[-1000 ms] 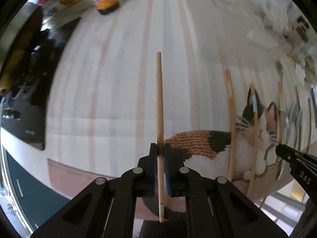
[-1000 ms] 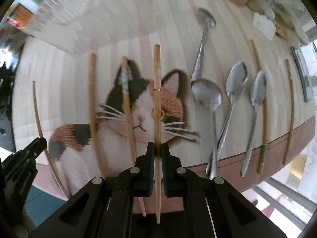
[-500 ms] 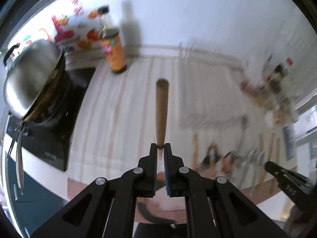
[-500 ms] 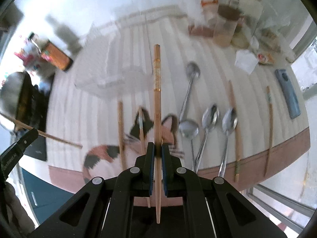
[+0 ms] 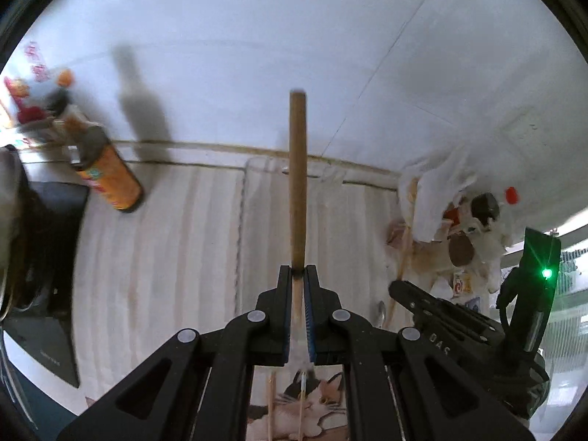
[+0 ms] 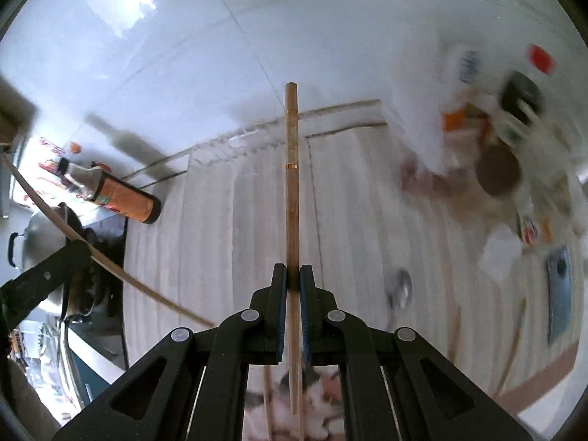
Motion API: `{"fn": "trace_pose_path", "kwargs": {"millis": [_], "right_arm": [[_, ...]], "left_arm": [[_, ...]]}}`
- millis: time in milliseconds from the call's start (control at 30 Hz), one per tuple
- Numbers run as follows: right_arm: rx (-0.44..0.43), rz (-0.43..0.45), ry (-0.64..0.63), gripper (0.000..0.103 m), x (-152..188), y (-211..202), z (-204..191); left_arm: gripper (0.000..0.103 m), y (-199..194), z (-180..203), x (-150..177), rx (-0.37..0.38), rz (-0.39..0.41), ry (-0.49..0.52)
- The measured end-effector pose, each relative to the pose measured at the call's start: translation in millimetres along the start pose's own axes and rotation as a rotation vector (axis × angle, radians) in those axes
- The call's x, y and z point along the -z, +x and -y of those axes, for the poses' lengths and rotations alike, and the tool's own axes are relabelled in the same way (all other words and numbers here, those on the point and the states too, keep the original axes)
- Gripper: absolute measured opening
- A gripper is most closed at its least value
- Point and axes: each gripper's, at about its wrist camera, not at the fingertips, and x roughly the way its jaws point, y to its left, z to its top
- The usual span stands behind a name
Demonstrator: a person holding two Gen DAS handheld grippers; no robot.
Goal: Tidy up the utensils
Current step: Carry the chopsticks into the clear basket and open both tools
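Left tool point(image 5: 298, 272): clenched on one plain wooden chopstick point(image 5: 297, 183), raised clear of the table, tip aimed toward the back wall. Right tool point(image 6: 293, 272): clenched on a second chopstick with a gold band point(image 6: 292, 191), likewise lifted, shaft running forward between closed jaws. Directly beyond both: clear plastic organizer tray point(image 5: 275, 183), against the wall on the striped tablecloth point(image 5: 176, 257); contents not discernible, apparently empty. Below and behind the tools: cat-print mat point(image 5: 316, 404) with further chopsticks lying on it. To the right, blurred: spoon point(image 6: 400, 290), more chopsticks, blue phone point(image 6: 560, 294), cluster of jars and bottles point(image 6: 496, 154). To the left: orange-labelled bottle point(image 5: 110, 180), black stove top point(image 5: 47, 257), steel pot point(image 6: 36, 235). Status, judged: early to middle of sorting; two chopsticks in transit toward the tray, none visibly deposited; spoons and remaining chopsticks left to collect. Pending: lowering each chopstick into a compartment, releasing, returning for the rest.
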Motion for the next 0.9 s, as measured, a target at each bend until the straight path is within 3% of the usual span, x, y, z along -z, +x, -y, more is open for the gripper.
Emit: {"fn": "trace_pose_path", "kwargs": {"millis": [200,333,433,467,533,600,733,800,900], "right_arm": [[-0.005,-0.115,-0.016,0.007,-38.3,61.8,-2.4],[-0.027,-0.191,-0.027,0.009,-45.7,93.6,-1.2],[-0.046,-0.192,-0.014,0.032,-45.5,94.8,5.5],[-0.049,-0.181,-0.015,0.041,-44.6,92.0,7.2],[-0.034,-0.159,-0.025,0.042,-42.3,82.1,10.7],[-0.027,-0.134,-0.028,0.046,-37.3,70.9,15.1],[-0.002,-0.086,-0.023,0.051,-23.1,48.7,24.5],[0.018,-0.052,-0.021,0.057,-10.8,36.2,30.3],[0.041,0.002,-0.015,0.064,10.8,19.8,41.7]], "left_arm": [[0.004,71.5,-5.7,-17.8,0.001,-0.165,-0.039],[0.005,82.1,-10.2,-8.7,0.022,-0.218,-0.056],[0.007,67.3,-3.7,6.3,-0.017,-0.191,-0.007],[0.012,62.4,-1.2,9.7,-0.034,-0.172,0.006],[0.031,49.1,-0.8,20.3,-0.073,-0.123,0.018],[0.061,37.3,-3.0,28.3,-0.097,-0.079,0.019],[0.075,11.2,-16.5,43.6,-0.154,0.027,-0.009],[0.091,0.3,-22.4,56.6,-0.198,0.084,-0.014],[0.103,-3.6,-29.6,77.1,-0.234,0.121,-0.011]]}}
